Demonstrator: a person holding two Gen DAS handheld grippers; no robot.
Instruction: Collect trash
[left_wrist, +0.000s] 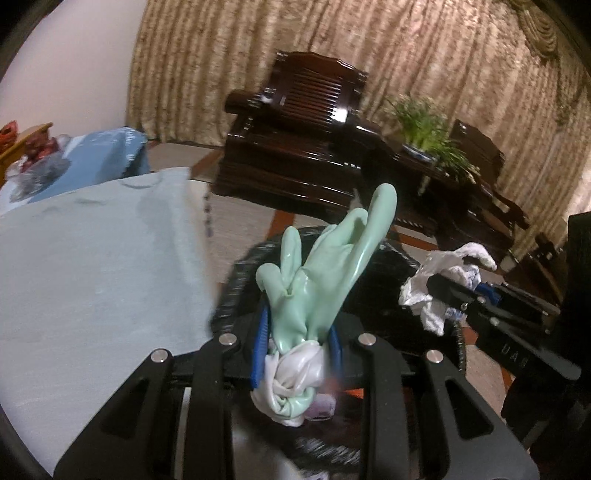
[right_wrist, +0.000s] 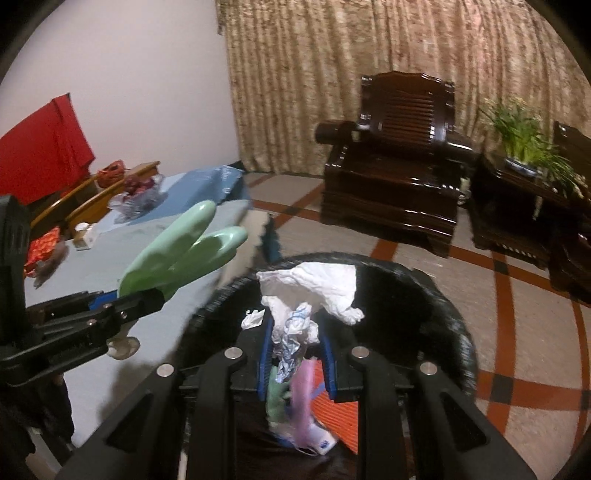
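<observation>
Over the black bin (right_wrist: 443, 295), the left gripper (left_wrist: 297, 343) pinches a green glove (left_wrist: 325, 258), the right gripper (right_wrist: 297, 354) crumpled paper (right_wrist: 314, 291) (release likely next).

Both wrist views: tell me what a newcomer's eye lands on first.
The mint-green rubber glove stands out, its fingers sticking up from the left gripper, which is shut on it over the black trash bin. Beside it, the right gripper clamps crumpled white paper above the same bin, with a dark wooden armchair behind.
</observation>
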